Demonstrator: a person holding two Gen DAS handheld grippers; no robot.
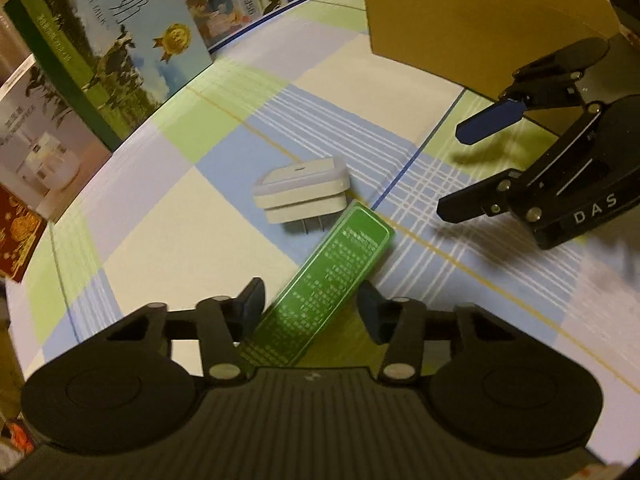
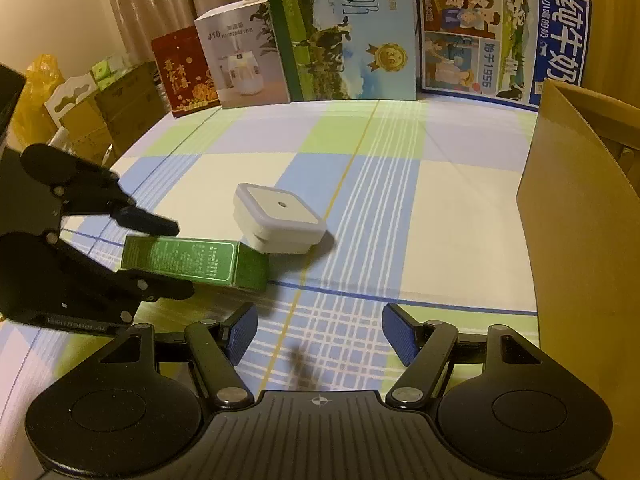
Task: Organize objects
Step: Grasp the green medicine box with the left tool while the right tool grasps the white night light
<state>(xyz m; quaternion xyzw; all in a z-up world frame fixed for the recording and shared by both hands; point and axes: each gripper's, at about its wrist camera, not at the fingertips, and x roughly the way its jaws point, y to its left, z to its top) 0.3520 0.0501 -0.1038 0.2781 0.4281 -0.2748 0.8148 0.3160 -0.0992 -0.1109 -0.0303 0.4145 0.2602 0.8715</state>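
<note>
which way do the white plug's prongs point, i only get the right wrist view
observer: The left wrist view shows two prongs sticking out under the white plug, down toward the tablecloth, right beside the green box's far end.
operator: how does the box sit in the left claw
observer: It runs slantwise through the left claw, one of the fingers on each long side, its near end hidden beneath the claw.

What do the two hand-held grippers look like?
Both are matte black. The left hand-held gripper and right hand-held gripper each have a ribbed body, two round side discs, silver pivot pins and blue finger pads. White lettering marks the right one's side. No cables or sleeves show.
</note>
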